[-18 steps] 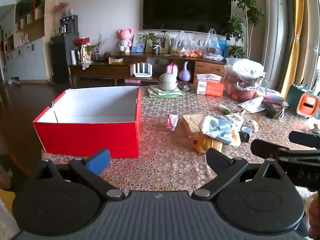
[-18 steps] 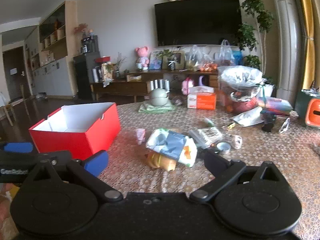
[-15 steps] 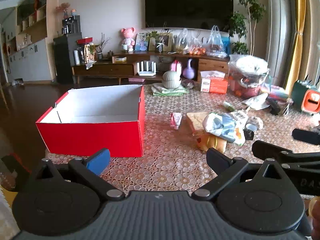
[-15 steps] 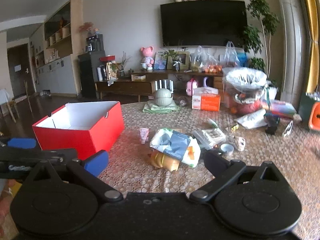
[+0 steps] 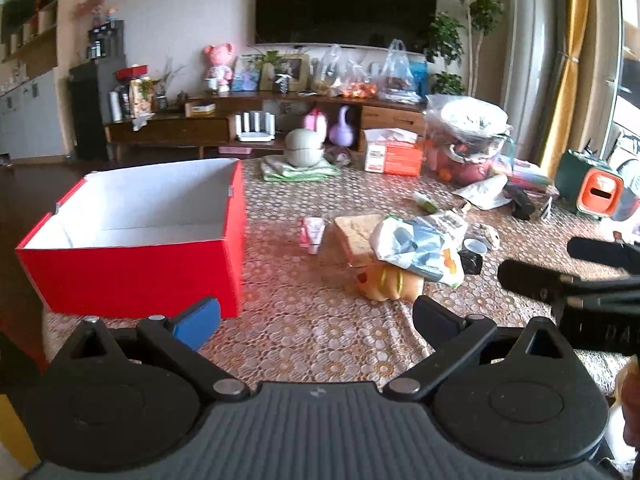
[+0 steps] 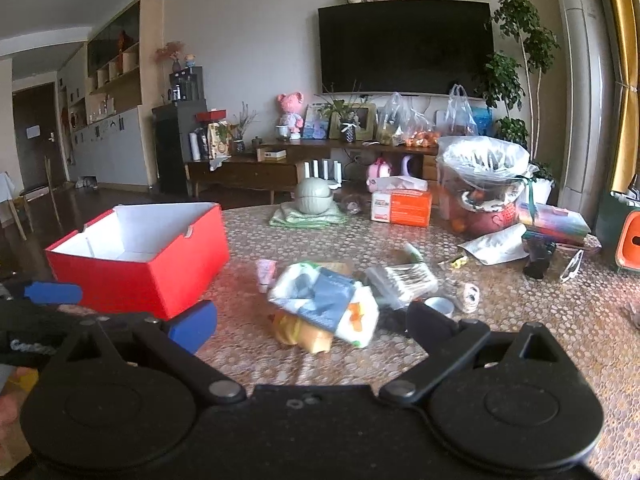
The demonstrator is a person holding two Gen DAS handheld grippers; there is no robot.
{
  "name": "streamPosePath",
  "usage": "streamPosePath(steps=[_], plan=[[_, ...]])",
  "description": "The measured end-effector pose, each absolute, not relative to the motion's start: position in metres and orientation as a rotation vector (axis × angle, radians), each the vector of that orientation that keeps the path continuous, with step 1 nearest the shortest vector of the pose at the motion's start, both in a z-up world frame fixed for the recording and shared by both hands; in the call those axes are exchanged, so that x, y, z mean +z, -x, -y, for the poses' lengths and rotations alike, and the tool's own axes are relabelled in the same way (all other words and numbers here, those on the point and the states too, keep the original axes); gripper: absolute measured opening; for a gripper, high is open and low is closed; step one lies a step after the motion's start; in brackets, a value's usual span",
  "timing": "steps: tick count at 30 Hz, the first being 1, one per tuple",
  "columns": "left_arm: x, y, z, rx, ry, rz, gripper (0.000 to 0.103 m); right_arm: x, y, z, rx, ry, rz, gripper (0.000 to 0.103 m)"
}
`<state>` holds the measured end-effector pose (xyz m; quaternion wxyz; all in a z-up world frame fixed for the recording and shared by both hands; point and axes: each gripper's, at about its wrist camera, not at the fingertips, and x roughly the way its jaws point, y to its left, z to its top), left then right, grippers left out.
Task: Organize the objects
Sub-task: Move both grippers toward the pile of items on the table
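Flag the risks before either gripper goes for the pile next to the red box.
1. The plastic bag lies loosely over the yellow toy; a grab could lift only the bag and spill the rest.
2. The right gripper and left gripper, both open, aim at the same pile and could collide.

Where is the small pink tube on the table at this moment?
In the left wrist view the pink tube lies on the table near the middle, between the red box on its left and the pile of packets on its right.
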<state>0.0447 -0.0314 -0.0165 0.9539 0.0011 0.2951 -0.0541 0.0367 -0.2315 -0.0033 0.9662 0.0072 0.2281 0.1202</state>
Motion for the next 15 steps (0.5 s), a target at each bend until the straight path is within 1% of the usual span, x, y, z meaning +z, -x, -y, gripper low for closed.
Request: streamPosePath(steps=[4,9,15], plan=[[-0.024,-0.061,0.037,-0.150,0.001,-0.620,0.103,-0.011,-0.060,0.246,0.222,0.001,-0.495,0.101],[-0.037,-0.076,0.053,-0.226,-0.032,-0.601,0.103,-0.023,-0.096,0.253,0.242,0.065,-0.551,0.101],[-0.060,-0.101,0.080,-0.271,-0.144,-0.599,0.103,-0.038,-0.129,0.250,0.309,0.118,-0.614,0.101]])
